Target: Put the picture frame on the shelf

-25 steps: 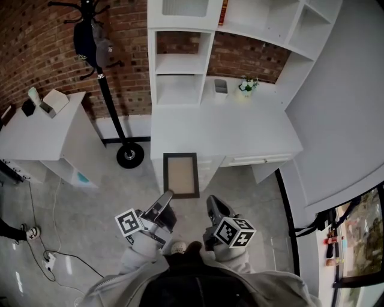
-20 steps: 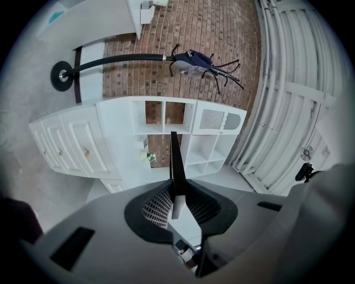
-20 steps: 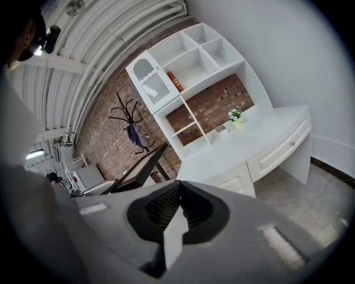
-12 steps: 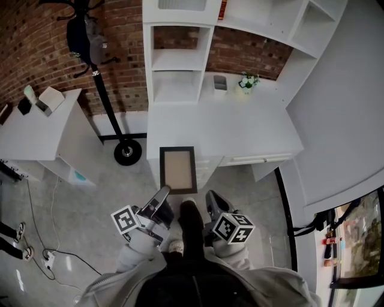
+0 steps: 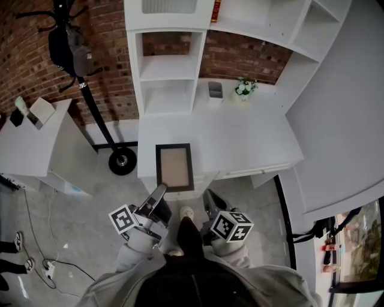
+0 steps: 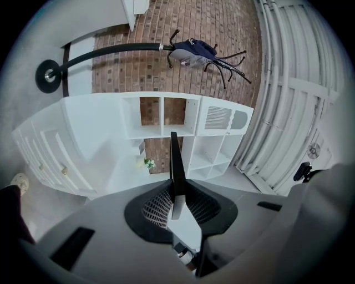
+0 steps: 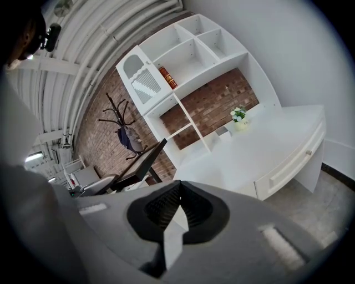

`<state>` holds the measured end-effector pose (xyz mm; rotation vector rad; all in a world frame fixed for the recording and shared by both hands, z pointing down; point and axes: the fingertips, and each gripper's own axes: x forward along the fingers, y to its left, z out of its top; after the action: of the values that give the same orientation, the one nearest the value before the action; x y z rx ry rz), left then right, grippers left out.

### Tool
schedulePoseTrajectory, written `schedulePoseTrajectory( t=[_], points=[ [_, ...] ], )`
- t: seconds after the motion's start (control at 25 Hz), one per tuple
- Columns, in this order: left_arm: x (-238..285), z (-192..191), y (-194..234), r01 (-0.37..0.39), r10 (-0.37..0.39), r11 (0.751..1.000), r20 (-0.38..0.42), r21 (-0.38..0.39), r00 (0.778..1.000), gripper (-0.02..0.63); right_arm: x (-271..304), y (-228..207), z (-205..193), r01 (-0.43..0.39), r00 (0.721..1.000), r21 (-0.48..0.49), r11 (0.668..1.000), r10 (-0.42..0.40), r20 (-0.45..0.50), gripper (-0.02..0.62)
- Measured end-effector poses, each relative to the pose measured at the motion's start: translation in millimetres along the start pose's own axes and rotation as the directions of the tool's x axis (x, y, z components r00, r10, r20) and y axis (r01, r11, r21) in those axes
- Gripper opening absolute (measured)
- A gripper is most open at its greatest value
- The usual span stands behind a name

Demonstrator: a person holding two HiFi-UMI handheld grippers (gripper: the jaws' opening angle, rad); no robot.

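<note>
Where the person's grey sleeves fill the bottom of the head view, each gripper carries a cube faced with black-and-white square markers; those patterns are the only print clear enough to make out. A pale shoe shows between the two tools on the speckled grey floor.

The left gripper has its ribbed dark pads pinched on the near short edge of the picture frame, which its own view shows edge-on as a thin black slab. The right gripper has its jaws pressed together with nothing between them.

The frame is a flat rectangle with a dark border round a matt tan panel. From above it overlaps the front left corner of the desk; whether it touches the top cannot be told.

The desk is smooth and white, with a drawer front. At its back, near each other, stand a small grey square container and a little pot of white flowers.

Behind them rises the shelf, white open cubbies, with one slatted panel at the top. A red book stands higher up, its spine too small to read. Rough red-brown brick shows behind, and a black coat stand on a round base stands to the left.
</note>
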<state>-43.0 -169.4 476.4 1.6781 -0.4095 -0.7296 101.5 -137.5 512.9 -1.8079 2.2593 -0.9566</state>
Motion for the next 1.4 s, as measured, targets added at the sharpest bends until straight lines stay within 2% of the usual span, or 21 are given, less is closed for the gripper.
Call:
schedulePoseTrajectory(
  t=[0.52, 0.84, 1.04, 1.4],
  points=[
    [103, 54, 32, 0.006, -0.006, 1.000, 0.015, -0.001, 1.000, 0.071, 94, -46, 70, -0.017, 1.000, -0.031, 0.999, 0.016, -0.021, -0.002],
    [158, 93, 51, 0.011, -0.012, 1.000, 0.063, 0.005, 0.998, 0.071, 153, -76, 100, -0.045, 0.998, -0.036, 0.998, 0.043, -0.054, -0.002],
    [193, 120, 57, 0.025, -0.029, 0.999, 0.091, 0.042, 0.995, 0.071, 189, -93, 116, -0.074, 0.995, -0.039, 0.996, 0.071, -0.070, -0.001],
    [245, 151, 59, 0.033, -0.039, 0.998, 0.119, 0.054, 0.992, 0.071, 233, -107, 140, -0.117, 0.989, -0.031, 0.993, 0.113, -0.096, -0.002]
  ],
)
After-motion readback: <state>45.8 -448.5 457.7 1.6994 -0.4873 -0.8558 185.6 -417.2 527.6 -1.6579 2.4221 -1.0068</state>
